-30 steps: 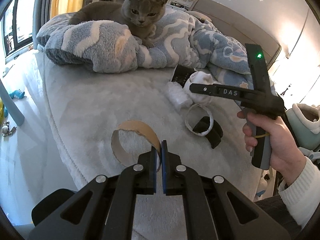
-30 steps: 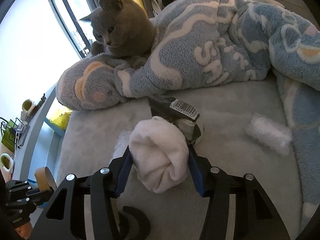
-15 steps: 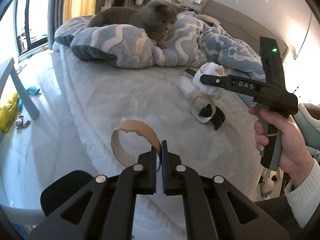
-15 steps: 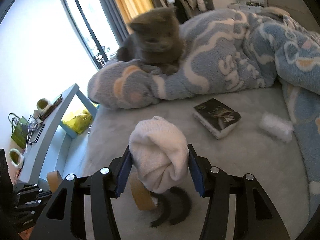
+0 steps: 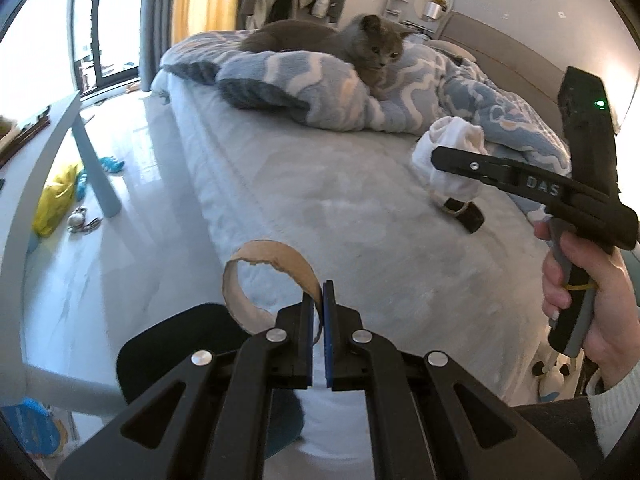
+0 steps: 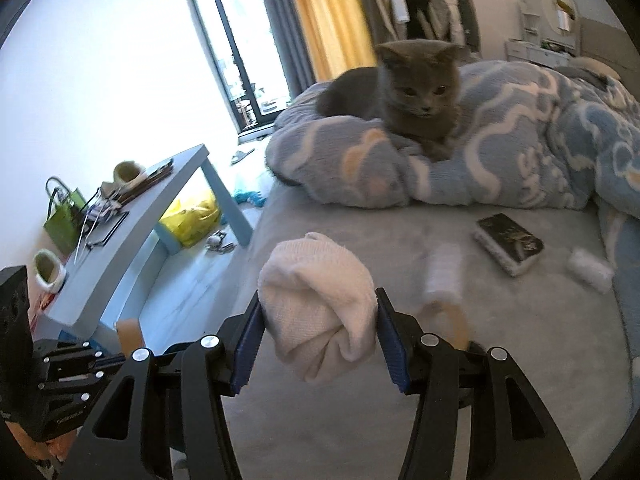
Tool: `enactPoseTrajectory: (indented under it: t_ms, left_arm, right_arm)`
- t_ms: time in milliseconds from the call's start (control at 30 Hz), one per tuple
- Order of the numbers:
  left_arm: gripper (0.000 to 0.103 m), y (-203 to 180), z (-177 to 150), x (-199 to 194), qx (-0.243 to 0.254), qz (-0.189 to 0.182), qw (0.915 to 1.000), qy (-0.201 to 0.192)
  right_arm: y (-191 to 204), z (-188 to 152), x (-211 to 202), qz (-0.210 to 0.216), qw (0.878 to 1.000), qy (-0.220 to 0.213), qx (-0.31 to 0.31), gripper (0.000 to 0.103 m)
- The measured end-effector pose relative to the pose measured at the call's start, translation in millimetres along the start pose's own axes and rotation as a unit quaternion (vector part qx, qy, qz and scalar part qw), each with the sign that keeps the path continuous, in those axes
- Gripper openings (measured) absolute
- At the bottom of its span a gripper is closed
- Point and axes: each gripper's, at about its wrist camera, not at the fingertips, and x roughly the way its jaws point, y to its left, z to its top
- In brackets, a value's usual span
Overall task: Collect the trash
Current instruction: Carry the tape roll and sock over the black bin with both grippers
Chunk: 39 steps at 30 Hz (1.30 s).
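Left gripper (image 5: 319, 312) pinching torn brown cardboard ring (image 5: 267, 276) w/ jaws nearly together, wall of ring caught between blue pads; rest of ring curling up and left of fingers, hanging over near edge of grey fuzzy bedspread (image 5: 360, 208).

Right gripper (image 6: 318, 334) clamping rolled white cloth bundle (image 6: 320, 300) at mid width, both blue pads pressing its sides; bundle sticking up and drooping below pads. Seen from left cam too: same white bundle (image 5: 448, 160) in black fingers, right hand (image 5: 580, 292) wrapping grey handle, green light glowing on gripper body.

Lying on bedspread beyond: small dark book w/ pale page edges (image 6: 508, 244), white fluffy wad (image 6: 590, 270) near it by blanket, blurred white roll-shaped item (image 6: 442, 274) just past right gripper's fingers, tan ring (image 6: 450, 322) partly hidden behind right finger. Black strap-like piece (image 5: 464, 214) showing under bundle in left view.

Grey cat (image 6: 408, 88) sitting on blue-and-white wavy fleece blanket (image 6: 520, 144) at far side of bed.

Pale blue low bench (image 6: 132, 232) standing on floor left of bed, clutter on top, yellow bag (image 6: 196, 216) under it.
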Motion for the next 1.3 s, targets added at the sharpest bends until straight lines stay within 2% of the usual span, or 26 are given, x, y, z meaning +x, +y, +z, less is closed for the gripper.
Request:
enactPoseTrajectory:
  t_ms: [367, 600, 1033, 1300]
  left_arm:
    - [0.005, 51, -23, -4, -0.032, 0.028, 0.9989, 0.02]
    - [0.005, 82, -37, 1, -0.056, 0.034, 0.9971, 0.039]
    - [0.005, 127, -79, 24, -0.092, 0.027, 0.9883, 0.119]
    - [0.006, 148, -115, 46, -0.11, 0.028, 0.9747, 0.192]
  right_arm:
    - [59, -3, 20, 0.025, 0.999, 0.011, -0.042, 0.054]
    - [92, -1, 37, 0.038, 0.997, 0.019, -0.063, 0.054]
    - [167, -14, 75, 0.078, 0.99, 0.055, -0.108, 0.054]
    - [199, -26, 99, 0.089, 0.984, 0.084, -0.126, 0.054]
